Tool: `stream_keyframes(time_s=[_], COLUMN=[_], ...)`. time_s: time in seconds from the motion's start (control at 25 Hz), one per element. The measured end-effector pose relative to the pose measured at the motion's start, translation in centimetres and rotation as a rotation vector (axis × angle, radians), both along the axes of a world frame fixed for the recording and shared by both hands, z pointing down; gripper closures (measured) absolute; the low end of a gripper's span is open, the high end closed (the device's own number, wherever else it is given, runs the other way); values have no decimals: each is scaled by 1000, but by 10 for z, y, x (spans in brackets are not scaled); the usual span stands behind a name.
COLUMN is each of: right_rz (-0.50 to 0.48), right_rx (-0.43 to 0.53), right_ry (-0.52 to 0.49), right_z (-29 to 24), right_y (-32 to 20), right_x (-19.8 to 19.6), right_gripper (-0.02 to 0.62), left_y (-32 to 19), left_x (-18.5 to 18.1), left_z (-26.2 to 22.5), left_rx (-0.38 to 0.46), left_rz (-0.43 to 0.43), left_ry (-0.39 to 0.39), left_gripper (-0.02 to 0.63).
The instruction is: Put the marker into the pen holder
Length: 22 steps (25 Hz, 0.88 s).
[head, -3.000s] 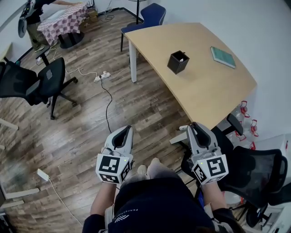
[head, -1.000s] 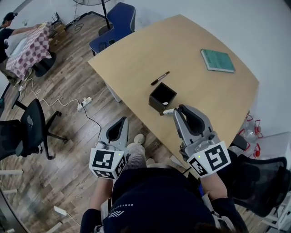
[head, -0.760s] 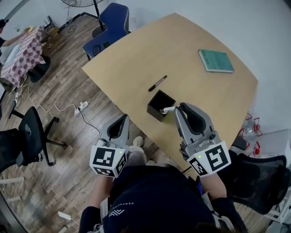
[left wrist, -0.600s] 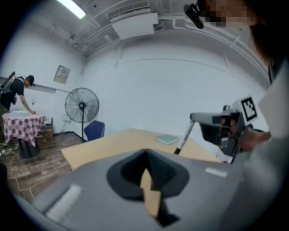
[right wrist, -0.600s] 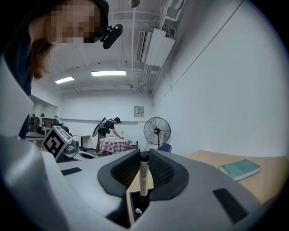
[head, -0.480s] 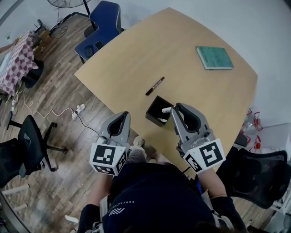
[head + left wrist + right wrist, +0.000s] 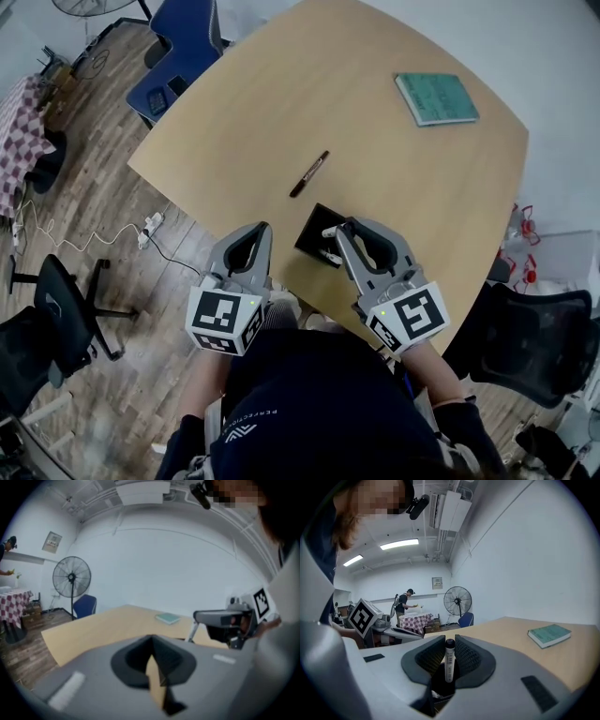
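Observation:
A black square pen holder [image 7: 309, 234] stands near the front edge of the tan table [image 7: 394, 178]. My right gripper [image 7: 335, 242] hangs at the holder's right rim, shut on a white marker with a black cap [image 7: 449, 660] that stands upright between the jaws. Just below the jaws in the right gripper view is a dark opening. A second, dark marker [image 7: 309, 173] lies loose on the table beyond the holder. My left gripper [image 7: 260, 231] is at the table's edge left of the holder, shut with nothing in it.
A green book [image 7: 436, 98] lies at the table's far right. A blue chair [image 7: 183, 42] stands at the far left corner and black office chairs [image 7: 42, 328] on both sides. A power strip with cables [image 7: 145, 230] lies on the wooden floor. A standing fan [image 7: 457, 599] is far back.
The person has come up to the table. My right gripper, with the white marker, has moved in to the pen holder's rim; the left gripper has reached the table's edge.

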State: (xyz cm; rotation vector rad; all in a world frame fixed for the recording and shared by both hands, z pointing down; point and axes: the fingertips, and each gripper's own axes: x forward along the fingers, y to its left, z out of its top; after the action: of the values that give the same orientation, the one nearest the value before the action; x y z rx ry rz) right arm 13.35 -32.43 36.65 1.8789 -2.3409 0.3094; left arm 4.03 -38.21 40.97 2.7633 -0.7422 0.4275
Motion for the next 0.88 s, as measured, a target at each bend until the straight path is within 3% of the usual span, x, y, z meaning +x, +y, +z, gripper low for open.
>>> stream_keyframes(time_s=[0.88], right_rz=[-53], right_rx=[-160], right_ry=[3], right_z=[49], right_y=[-19], right_x=[-7], right_gripper=[531], left_y=[-31], left_x=[23], left_z=[16], left_rx=[-48], left_rz=[89], left_ry=[-20], left_gripper=[601])
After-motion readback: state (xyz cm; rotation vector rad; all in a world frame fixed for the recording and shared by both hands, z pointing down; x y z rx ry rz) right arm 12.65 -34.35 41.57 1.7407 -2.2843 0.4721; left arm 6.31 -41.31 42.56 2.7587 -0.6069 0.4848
